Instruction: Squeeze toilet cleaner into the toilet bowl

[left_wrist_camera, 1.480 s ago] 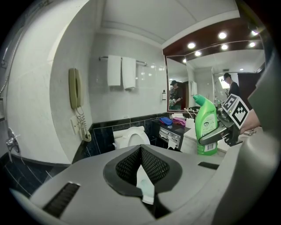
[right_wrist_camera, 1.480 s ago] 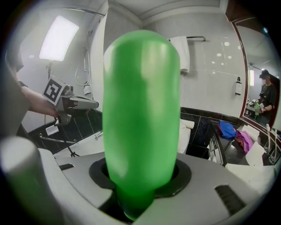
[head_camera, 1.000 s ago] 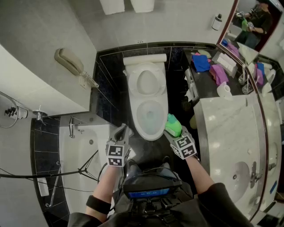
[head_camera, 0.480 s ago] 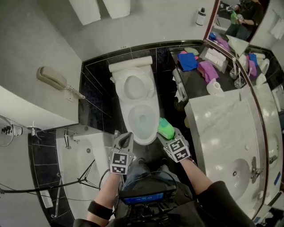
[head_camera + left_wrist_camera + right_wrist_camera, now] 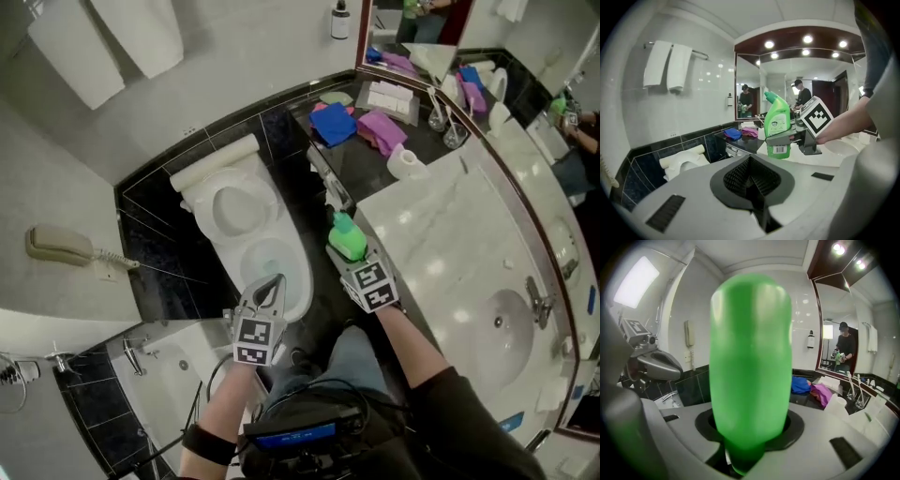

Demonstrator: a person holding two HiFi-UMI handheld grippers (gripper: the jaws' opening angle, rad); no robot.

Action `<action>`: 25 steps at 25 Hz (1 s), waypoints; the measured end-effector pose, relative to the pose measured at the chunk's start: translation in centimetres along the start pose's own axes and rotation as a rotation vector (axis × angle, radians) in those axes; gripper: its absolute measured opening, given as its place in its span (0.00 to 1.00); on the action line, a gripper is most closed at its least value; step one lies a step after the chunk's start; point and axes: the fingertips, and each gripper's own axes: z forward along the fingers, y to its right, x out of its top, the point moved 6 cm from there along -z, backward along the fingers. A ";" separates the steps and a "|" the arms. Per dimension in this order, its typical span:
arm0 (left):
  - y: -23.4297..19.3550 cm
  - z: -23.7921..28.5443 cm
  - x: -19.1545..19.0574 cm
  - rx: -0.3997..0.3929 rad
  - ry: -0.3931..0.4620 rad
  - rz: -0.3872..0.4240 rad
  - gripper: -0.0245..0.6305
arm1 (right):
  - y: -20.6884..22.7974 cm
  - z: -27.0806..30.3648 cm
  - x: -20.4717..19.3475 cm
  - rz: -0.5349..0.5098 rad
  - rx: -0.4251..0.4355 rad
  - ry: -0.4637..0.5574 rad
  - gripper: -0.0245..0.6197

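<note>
Left of the upright toilet cleaner bottle clamped in the right tool, the toilet bowl lies nearer the closed left tool.

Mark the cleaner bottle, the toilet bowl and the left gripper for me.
cleaner bottle [image 5: 349, 244]: head view, on its green body.
toilet bowl [image 5: 261, 255]: head view, on the bowl's inner wall.
left gripper [image 5: 272, 283]: head view, between its closed fingertips.

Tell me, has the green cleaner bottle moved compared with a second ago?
Yes. The green cleaner bottle, in the right gripper, has drifted off the toilet bowl rim toward the marble counter.
</note>
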 end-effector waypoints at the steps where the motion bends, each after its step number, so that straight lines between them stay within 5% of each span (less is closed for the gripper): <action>1: 0.1 1.0 0.4 -0.013 -0.002 0.003 0.05 | 1.2 0.1 0.3 0.001 -0.021 0.014 0.34; 8: 1.8 9.6 3.1 -0.031 -0.018 0.003 0.05 | 10.5 3.0 0.0 -0.016 -0.080 0.076 0.34; 25: 2.5 29.6 6.4 0.003 -0.055 -0.013 0.05 | 24.9 13.8 -2.5 -0.014 -0.027 0.157 0.33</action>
